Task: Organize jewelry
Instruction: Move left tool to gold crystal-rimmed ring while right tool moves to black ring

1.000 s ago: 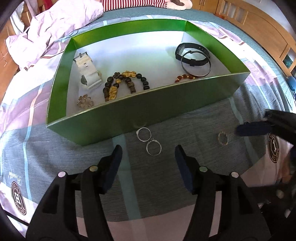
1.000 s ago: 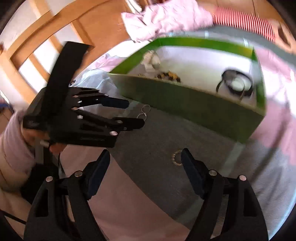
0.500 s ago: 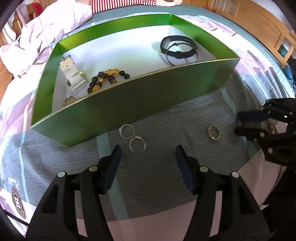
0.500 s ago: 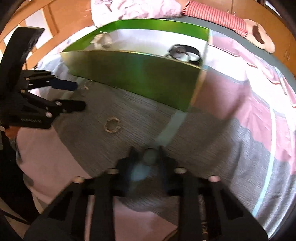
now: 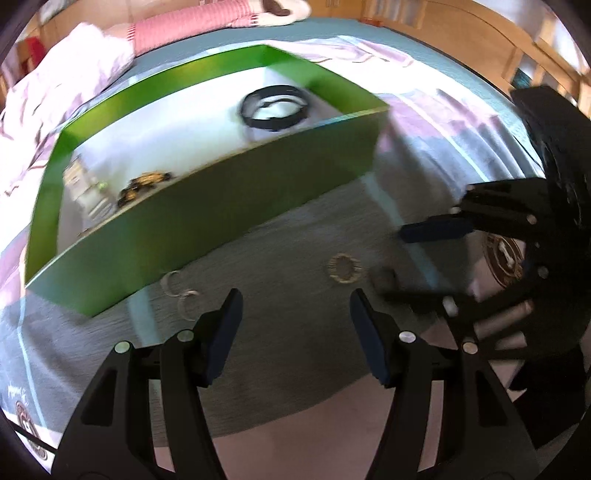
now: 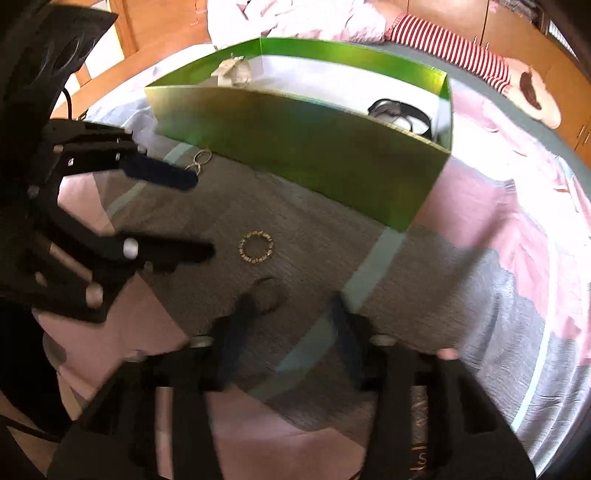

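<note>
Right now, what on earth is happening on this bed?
A person holds a gripper in each hand over a bed, sorting jewelry into a green box. A black bracelet, a beaded bracelet and a white watch lie inside. A gold ring and two silver hoops lie outside on the cover. The left gripper hangs open and empty; the right gripper's jaws are opening, with nothing clearly between them.

Setting: home bedroom. Evidence: patchwork bedsheet [image 6: 498, 236] as work surface, crumpled pink duvet [image 5: 70, 74], wooden bed frame [image 5: 480, 29], wooden cabinets [image 6: 517, 26] behind.
</note>
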Demonstrator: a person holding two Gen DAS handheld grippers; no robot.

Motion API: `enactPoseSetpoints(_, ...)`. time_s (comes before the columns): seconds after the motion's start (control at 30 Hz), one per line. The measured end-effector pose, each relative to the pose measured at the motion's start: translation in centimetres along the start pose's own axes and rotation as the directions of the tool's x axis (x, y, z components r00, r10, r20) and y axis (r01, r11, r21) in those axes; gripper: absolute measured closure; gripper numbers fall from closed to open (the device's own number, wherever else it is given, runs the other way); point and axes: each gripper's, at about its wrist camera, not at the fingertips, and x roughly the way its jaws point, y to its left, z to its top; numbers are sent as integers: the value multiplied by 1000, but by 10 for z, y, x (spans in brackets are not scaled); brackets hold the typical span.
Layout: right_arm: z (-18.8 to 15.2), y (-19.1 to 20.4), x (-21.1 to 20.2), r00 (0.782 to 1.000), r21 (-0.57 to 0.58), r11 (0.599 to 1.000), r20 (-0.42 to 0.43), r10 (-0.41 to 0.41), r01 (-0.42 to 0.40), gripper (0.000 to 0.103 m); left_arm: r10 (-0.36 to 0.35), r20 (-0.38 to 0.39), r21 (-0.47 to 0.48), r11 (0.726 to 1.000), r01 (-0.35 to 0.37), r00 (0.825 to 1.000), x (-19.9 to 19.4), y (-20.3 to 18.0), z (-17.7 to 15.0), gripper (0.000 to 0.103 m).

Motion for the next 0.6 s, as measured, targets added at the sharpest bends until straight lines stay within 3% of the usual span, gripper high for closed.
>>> enactPoseSetpoints(0.03,1,-1,-1,1000,4,1000,11,-5,5,86,3,-2,20,1000,-3,1000,1,-5,-2,42)
enactPoseSetpoints(0.17,4,-11,2,999,27,999,-20,-34,35,85,-5,-5,37,999,5,1000,5,-12,-5,42)
enactPoseSetpoints(0.27,-2,-21,-4,999,60,998,-35,-30,32,71,-18,-1,19,1000,18,1000,7,-13,-3,42)
enactPoseSetpoints(0.37,-5,-28,-10,997,69,995,-37,-74,76,56,16,23,29,999,-17,1000,10,-19,2,48)
enactPoseSetpoints(0.53,-14,-36,-17,997,68,995,-39,-65,67,51,22,39,45,999,-24,999,20,-28,10,52)
enactPoseSetpoints(0.6,-11,-31,-16,998,59,997,-37,-52,54,50,36,30,42,998,-37,999,25,-28,11,64)
